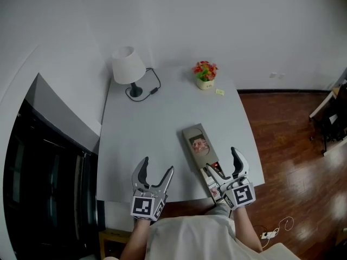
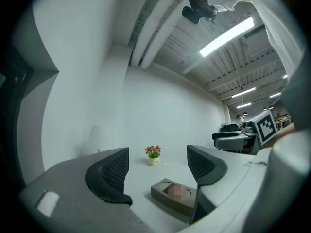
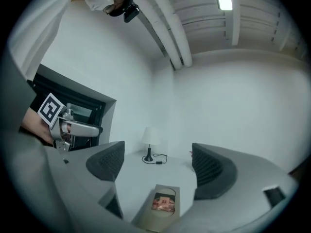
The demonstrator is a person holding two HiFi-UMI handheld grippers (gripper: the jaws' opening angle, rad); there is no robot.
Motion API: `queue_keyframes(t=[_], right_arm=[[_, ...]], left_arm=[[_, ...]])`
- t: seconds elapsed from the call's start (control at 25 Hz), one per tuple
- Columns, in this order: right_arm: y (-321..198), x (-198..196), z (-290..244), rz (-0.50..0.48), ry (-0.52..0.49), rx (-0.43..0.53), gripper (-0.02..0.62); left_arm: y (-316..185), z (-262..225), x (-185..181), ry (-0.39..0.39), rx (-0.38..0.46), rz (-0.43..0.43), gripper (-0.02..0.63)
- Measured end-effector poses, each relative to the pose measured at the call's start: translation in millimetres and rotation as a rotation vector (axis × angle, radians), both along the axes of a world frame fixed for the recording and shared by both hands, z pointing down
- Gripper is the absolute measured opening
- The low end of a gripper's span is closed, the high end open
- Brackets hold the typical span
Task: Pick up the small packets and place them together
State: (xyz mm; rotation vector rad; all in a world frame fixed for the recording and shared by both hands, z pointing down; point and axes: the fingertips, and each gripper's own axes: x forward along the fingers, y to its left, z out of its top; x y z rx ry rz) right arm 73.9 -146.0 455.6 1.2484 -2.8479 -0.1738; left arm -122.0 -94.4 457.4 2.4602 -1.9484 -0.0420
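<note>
Two sets of jaws stand released and empty, left gripper (image 1: 157, 167) and right gripper (image 1: 222, 160), at the counter's (image 1: 162, 118) near edge, where one packet (image 1: 199, 144) lies in the grey tray (image 1: 193, 130).

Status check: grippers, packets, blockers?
Left gripper open, empty; right gripper open, empty. One packet in grey tray; small yellow item by flower pot. No obstruction seen.

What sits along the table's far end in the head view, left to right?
White-shaded table lamp with black base and cord → small pale pot of red and yellow flowers → small flat pale-yellow piece, possibly a packet.
</note>
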Motion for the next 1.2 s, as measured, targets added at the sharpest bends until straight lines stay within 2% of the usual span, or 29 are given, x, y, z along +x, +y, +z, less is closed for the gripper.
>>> queue_keyframes(t=[0.12, 0.24, 0.32, 0.4, 0.48, 0.56, 0.6, 0.64, 0.72, 0.88, 1.0, 1.2], right_arm=[[7.7, 2.8, 13.9, -0.002, 0.019, -0.014, 0.430], [10.5, -0.9, 16.1, -0.031, 0.017, -0.025, 0.430], [11.0, -1.8, 16.9, -0.066, 0.022, -0.034, 0.430], [13.8, -2.3, 23.9, -0.139, 0.070, -0.063, 0.430], [23.3, -4.1, 44.8, -0.260, 0.204, -0.117, 0.430], [37.9, 0.4, 87.5, -0.386, 0.436, -0.176, 0.430], [44.9, 6.7, 114.0, -0.432, 0.562, -0.198, 0.408], [51.2, 14.3, 140.8, -0.468, 0.667, -0.221, 0.356], [62.9, 28.9, 188.0, -0.529, 0.808, -0.281, 0.356], [85.2, 53.3, 258.9, -0.665, 1.021, -0.424, 0.356], [94.4, 61.1, 289.5, -0.743, 1.120, -0.501, 0.356], [93.1, 64.4, 324.4, -0.756, 1.227, -0.568, 0.347]], left_arm=[[5.1, 1.0, -3.3, 0.010, 0.005, -0.019, 0.362], [7.5, 4.2, 6.9, -0.021, -0.019, 0.019, 0.342], [7.6, 2.4, 13.0, -0.042, -0.011, 0.031, 0.342], [7.9, 1.6, 14.2, -0.028, -0.003, 0.033, 0.342], [8.1, 3.7, 12.5, -0.011, -0.008, 0.029, 0.345], [8.8, 7.8, 11.6, -0.012, -0.021, 0.027, 0.344], [9.7, 10.0, 11.5, -0.013, -0.028, 0.026, 0.345], [10.6, 12.1, 11.4, -0.011, -0.035, 0.024, 0.345], [12.3, 15.6, 11.6, 0.000, -0.047, 0.014, 0.345], [15.1, 18.0, 14.2, -0.009, -0.058, 0.021, 0.345], [18.4, 22.6, 13.7, -0.010, -0.073, 0.017, 0.345], [19.9, 22.9, 13.0, -0.007, -0.083, 0.007, 0.345]])
